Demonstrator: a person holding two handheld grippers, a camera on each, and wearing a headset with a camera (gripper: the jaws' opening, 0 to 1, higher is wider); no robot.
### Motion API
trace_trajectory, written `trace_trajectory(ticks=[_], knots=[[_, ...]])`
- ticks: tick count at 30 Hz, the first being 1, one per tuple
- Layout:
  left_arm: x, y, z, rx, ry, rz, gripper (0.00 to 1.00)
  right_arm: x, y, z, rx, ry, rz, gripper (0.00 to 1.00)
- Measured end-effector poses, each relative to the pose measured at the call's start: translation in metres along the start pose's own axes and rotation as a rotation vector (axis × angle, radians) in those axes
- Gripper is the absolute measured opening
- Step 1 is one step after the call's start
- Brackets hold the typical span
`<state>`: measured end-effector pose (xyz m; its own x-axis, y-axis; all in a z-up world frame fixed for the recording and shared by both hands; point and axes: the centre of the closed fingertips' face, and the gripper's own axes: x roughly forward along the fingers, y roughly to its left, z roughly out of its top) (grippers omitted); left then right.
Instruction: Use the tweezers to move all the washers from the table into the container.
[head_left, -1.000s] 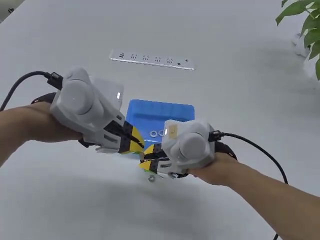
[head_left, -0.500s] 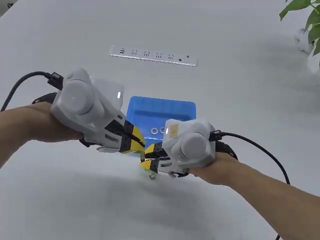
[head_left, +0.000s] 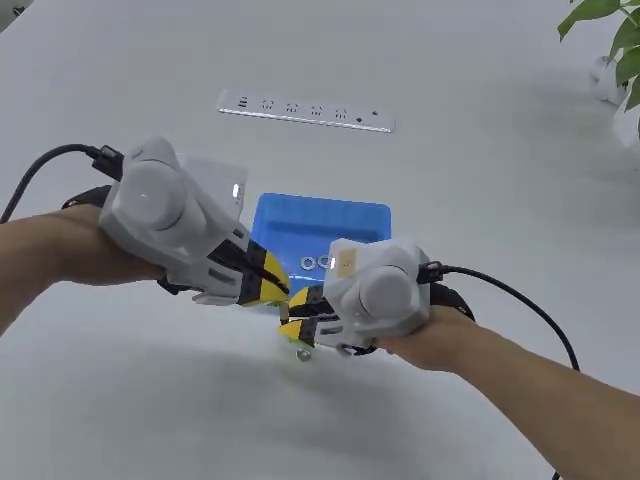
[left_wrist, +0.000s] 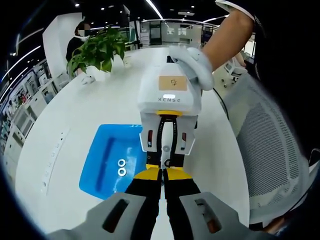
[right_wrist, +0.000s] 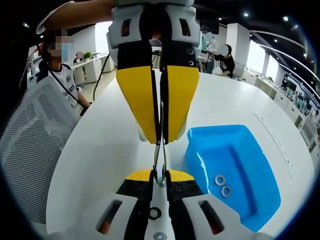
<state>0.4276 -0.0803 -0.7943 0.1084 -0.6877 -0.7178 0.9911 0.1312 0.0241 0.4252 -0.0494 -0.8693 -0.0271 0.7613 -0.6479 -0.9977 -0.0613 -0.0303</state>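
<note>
My two grippers meet tip to tip just in front of the blue container (head_left: 330, 222). Thin metal tweezers (right_wrist: 160, 159) run between them. The left gripper (head_left: 284, 293) comes from the left, and its yellow fingers (right_wrist: 142, 100) are clamped on the tweezers' upper part. The right gripper (right_wrist: 160, 178) is shut on their lower end. Two washers (right_wrist: 222, 185) lie together inside the container (right_wrist: 240, 165), also seen as washers (head_left: 315, 263) from the head. One washer (head_left: 302, 354) lies on the table under the right gripper (head_left: 292, 318); two washers (right_wrist: 155, 213) show between its jaws.
A white power strip (head_left: 305, 112) lies on the table beyond the container. A potted plant (head_left: 612, 40) stands at the far right corner. Cables trail from both grippers. A mesh office chair (right_wrist: 35, 150) stands beside the table.
</note>
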Motion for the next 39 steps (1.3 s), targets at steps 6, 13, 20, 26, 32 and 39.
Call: trace_trajectory(ticks=[6, 13, 20, 26, 32, 39], knots=[[0.0005, 0.0011, 0.0003, -0.004, -0.004, 0.001, 0.05, -0.0003, -0.0006, -0.0002, 0.002, -0.001, 0.000, 0.12], [0.0004, 0.0026, 0.0004, -0.013, -0.008, 0.001, 0.05, 0.0001, -0.0011, 0.0002, 0.009, -0.002, -0.002, 0.12], [0.0004, 0.0020, 0.0004, -0.012, -0.008, 0.000, 0.05, -0.0002, -0.0008, -0.0003, 0.023, -0.001, -0.002, 0.11], [0.0009, 0.0007, 0.0010, -0.016, -0.010, -0.003, 0.05, -0.0005, -0.0001, -0.0009, 0.037, 0.000, -0.002, 0.11], [0.0008, -0.0001, 0.0008, -0.022, -0.009, -0.004, 0.05, -0.0005, 0.0002, -0.0006, 0.035, 0.003, -0.001, 0.11], [0.0000, -0.0007, 0.0002, -0.024, -0.006, -0.005, 0.05, 0.0002, 0.0013, 0.0001, 0.033, 0.005, 0.005, 0.11]])
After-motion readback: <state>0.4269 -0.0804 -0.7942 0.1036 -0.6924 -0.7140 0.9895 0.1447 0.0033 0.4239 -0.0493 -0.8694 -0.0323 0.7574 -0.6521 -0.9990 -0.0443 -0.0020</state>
